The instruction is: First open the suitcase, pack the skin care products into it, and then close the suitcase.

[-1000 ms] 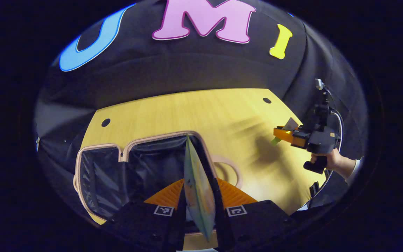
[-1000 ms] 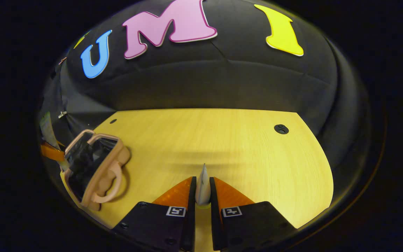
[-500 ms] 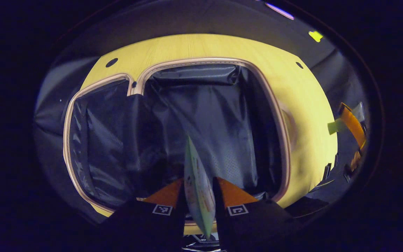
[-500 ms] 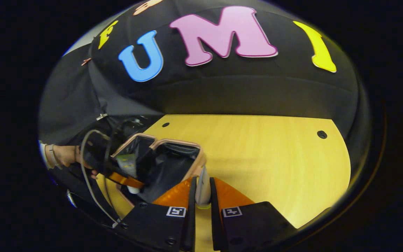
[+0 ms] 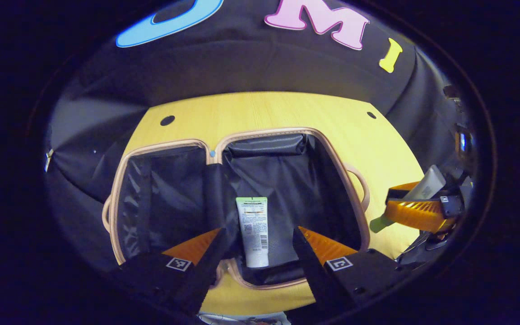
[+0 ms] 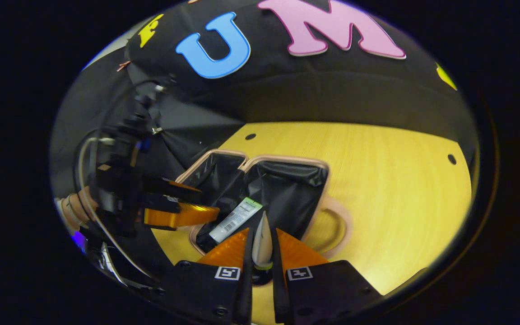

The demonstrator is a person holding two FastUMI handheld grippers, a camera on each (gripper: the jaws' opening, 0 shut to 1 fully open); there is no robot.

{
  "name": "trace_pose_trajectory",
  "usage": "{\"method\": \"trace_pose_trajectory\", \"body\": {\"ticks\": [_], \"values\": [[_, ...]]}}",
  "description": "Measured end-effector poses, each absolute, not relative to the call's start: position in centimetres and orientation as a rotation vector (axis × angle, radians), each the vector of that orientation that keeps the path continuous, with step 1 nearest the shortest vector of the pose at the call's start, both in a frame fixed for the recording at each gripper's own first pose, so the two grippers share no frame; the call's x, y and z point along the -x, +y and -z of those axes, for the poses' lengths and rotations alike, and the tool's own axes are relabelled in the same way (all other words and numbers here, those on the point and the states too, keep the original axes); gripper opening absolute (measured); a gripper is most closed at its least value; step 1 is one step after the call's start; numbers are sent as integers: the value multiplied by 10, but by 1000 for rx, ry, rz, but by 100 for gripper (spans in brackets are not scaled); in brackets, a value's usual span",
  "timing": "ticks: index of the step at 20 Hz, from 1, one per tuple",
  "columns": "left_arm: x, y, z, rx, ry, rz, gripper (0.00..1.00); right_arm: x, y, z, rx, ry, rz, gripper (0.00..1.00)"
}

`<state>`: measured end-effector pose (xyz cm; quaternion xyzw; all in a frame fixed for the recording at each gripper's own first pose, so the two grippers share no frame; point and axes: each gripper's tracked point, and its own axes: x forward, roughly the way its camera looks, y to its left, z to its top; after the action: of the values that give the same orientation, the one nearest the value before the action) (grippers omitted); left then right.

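The small suitcase (image 5: 332, 153) lies open on the wooden table, beige-rimmed with black lining; it also shows in the right gripper view (image 6: 287, 161). A white tube with a green end (image 5: 253, 230) lies flat in its right half, also seen as the tube (image 6: 235, 220). My left gripper (image 5: 255, 239) stands open just above that tube, nothing between its fingers. My right gripper (image 6: 262, 241) is shut on a second pale tube (image 6: 262, 241), near the suitcase's front edge. From the left gripper view, the right gripper (image 5: 415, 210) hangs at the right with its tube (image 5: 424, 185).
The wooden table (image 6: 400, 189) stretches right of the suitcase, with small round holes (image 6: 452, 159) near its far edge. The suitcase's beige handle (image 6: 336, 225) lies on the table beside it. A hand (image 6: 72, 207) holds the left gripper (image 6: 178, 214) at the left.
My left gripper opened and let the tube drop flat into the suitcase's right half, then drew back. My right gripper carried its tube left, closer to the suitcase.
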<state>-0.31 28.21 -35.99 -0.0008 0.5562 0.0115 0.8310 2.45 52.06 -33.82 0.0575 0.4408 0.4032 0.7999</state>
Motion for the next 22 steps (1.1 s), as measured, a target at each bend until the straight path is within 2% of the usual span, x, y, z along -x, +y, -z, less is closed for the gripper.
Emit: {"method": "trace_pose_trajectory", "body": {"ticks": [5,9,12,13,14,17,18,22], "values": [[46,377,337,24,1145,-211,93,-16,552,394,-136,1153,-754,23],[86,435,311,58,1114,-333,93,-13,561,421,-124,1214,-659,26],[96,478,308,102,1097,-458,93,-20,550,411,-91,1145,-608,95],[95,495,313,150,1082,-498,93,-21,547,404,-87,1114,-600,90],[93,511,315,191,1070,-525,93,-22,545,393,-95,1087,-604,89],[80,551,309,287,1022,-612,93,-28,531,358,-120,978,-619,89],[71,563,313,316,1009,-627,96,-30,522,352,-114,950,-610,89],[46,597,348,418,1049,-671,95,-34,478,340,-78,916,-554,89]]}}
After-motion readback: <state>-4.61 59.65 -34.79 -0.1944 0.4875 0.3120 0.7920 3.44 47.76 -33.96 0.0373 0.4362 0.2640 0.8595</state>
